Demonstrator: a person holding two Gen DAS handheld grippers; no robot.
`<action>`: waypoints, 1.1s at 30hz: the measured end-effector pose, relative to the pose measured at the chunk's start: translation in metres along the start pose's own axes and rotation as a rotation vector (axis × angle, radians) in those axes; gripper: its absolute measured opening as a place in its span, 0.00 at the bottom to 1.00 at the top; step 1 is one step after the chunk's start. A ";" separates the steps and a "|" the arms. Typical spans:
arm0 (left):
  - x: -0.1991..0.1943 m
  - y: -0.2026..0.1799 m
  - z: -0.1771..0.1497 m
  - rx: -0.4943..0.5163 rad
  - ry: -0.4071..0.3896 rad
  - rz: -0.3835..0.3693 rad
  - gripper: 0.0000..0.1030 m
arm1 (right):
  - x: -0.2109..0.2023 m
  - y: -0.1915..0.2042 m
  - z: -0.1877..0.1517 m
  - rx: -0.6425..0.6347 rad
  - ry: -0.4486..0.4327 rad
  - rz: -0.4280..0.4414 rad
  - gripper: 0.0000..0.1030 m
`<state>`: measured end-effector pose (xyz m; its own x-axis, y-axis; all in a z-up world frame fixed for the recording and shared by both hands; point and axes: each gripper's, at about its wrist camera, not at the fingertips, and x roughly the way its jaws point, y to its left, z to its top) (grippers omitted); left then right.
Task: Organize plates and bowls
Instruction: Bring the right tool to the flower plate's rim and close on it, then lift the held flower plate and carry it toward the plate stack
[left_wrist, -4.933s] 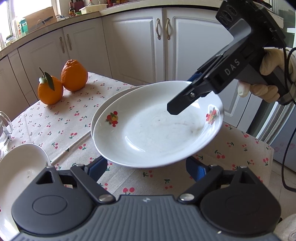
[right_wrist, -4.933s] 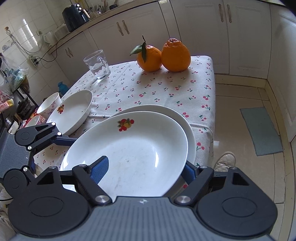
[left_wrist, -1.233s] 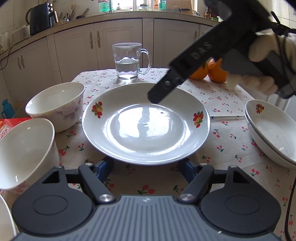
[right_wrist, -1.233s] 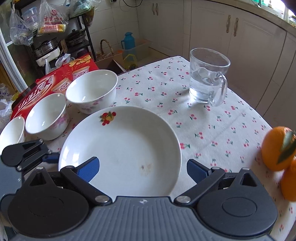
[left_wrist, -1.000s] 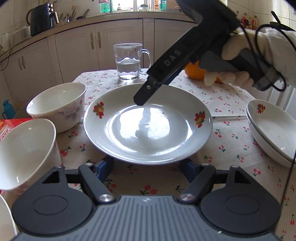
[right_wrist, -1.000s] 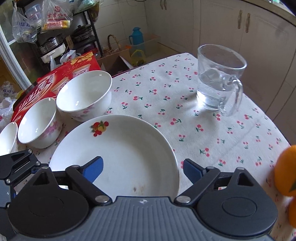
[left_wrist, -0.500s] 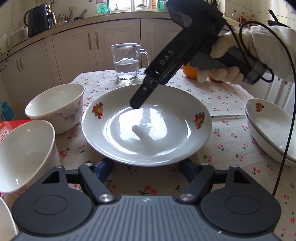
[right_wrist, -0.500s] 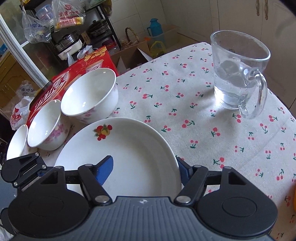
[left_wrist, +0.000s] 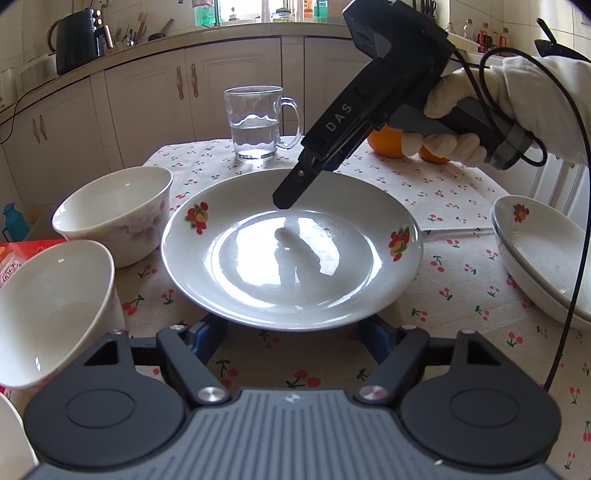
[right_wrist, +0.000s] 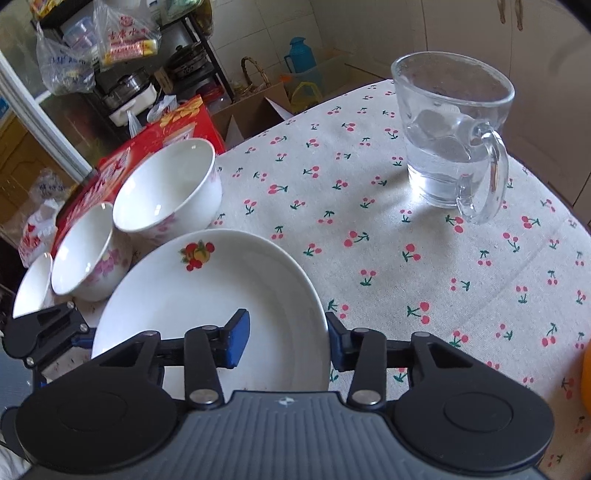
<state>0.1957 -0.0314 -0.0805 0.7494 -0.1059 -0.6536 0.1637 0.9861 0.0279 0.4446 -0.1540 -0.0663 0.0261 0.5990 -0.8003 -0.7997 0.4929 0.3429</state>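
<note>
Jaws: left gripper (left_wrist: 291, 328) clamps plate (left_wrist: 291, 247), right gripper (right_wrist: 286, 338) closing astride rim | 3 bowls (right_wrist: 168, 188), maybe 2 stacked dishes (left_wrist: 543, 258)

Bright daylight, sharp centres, strong fisheye bending at the edges.

In the left wrist view, daylight is admitted through the window (left_wrist: 258, 11) at the far wall, and a broad glare is thrown across the plate (left_wrist: 291, 247), in which a dark reflection of the right gripper (left_wrist: 284, 201) is seen. Soft shadows are cast on the tablecloth (right_wrist: 424, 266) beside the glass mug (right_wrist: 450, 147). Cabinets and counter are curved by the lens, and the corners are darkened. In the right wrist view, the red box (right_wrist: 122, 166) and shelves at far left are slightly blurred and dimmer.
</note>
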 end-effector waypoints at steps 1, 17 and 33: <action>0.000 0.000 0.000 0.003 0.001 0.001 0.76 | 0.000 0.000 -0.001 -0.001 0.000 0.002 0.47; -0.002 0.003 0.002 0.051 0.004 -0.010 0.75 | -0.003 0.005 -0.008 0.011 -0.008 -0.008 0.51; -0.038 -0.004 -0.006 0.207 0.029 -0.093 0.74 | -0.046 0.044 -0.060 0.067 -0.069 -0.028 0.51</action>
<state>0.1631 -0.0301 -0.0600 0.7068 -0.1881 -0.6819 0.3616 0.9246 0.1198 0.3720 -0.1971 -0.0441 0.0910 0.6253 -0.7751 -0.7559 0.5501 0.3551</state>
